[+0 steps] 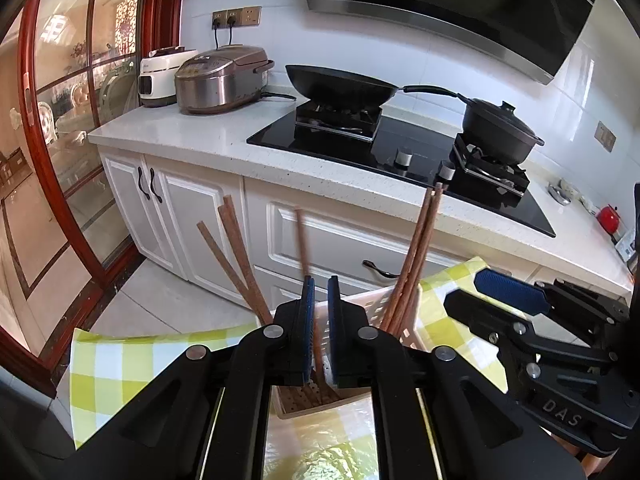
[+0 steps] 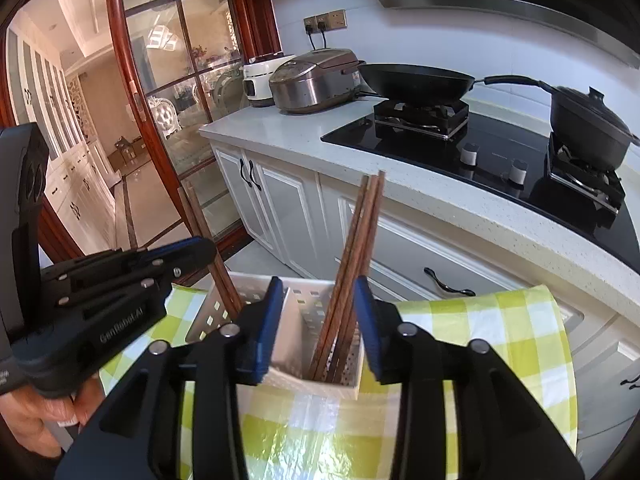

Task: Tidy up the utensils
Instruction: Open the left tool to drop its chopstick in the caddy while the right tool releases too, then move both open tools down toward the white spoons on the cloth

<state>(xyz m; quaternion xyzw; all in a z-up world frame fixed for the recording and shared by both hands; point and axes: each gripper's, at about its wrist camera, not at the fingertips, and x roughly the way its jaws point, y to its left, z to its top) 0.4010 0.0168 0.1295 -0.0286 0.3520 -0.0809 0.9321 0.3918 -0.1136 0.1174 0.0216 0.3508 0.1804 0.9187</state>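
While our left tool (image 1: 319,292) sits low over the white perforated holder (image 1: 360,312), a single wooden chopstick (image 1: 303,240) rises between its two blue pads, and that is the relation the next move turns on. Its long axis runs near upright, leaning slightly up and to the left in the left wrist view, with its lower end down inside the holder's near compartment. The pads stand close on either side of it; the one on the left looks to touch it, but a narrow gap shows on the other side, so we cannot tell whether the left tool is clamped on it or merely around it.

Our right tool (image 2: 318,300) is spread wide, its fingers straddling the right-hand compartment, where a bundle of chopsticks (image 2: 356,248) leans up and to the right without touching either pad. It grips nothing. More chopsticks (image 1: 230,252) lean out of the holder's left side.

The holder stands on the yellow-checked cloth (image 2: 500,340) covering our worktop, near its far edge, with the kitchen counter (image 1: 224,136) and stove beyond.

We judge the left hand nearer to the lone chopstick, reaching forward and angled slightly downward from above. If that stick is to be settled, it should travel along its own axis, straight down, so that it does not catch on the compartment wall.
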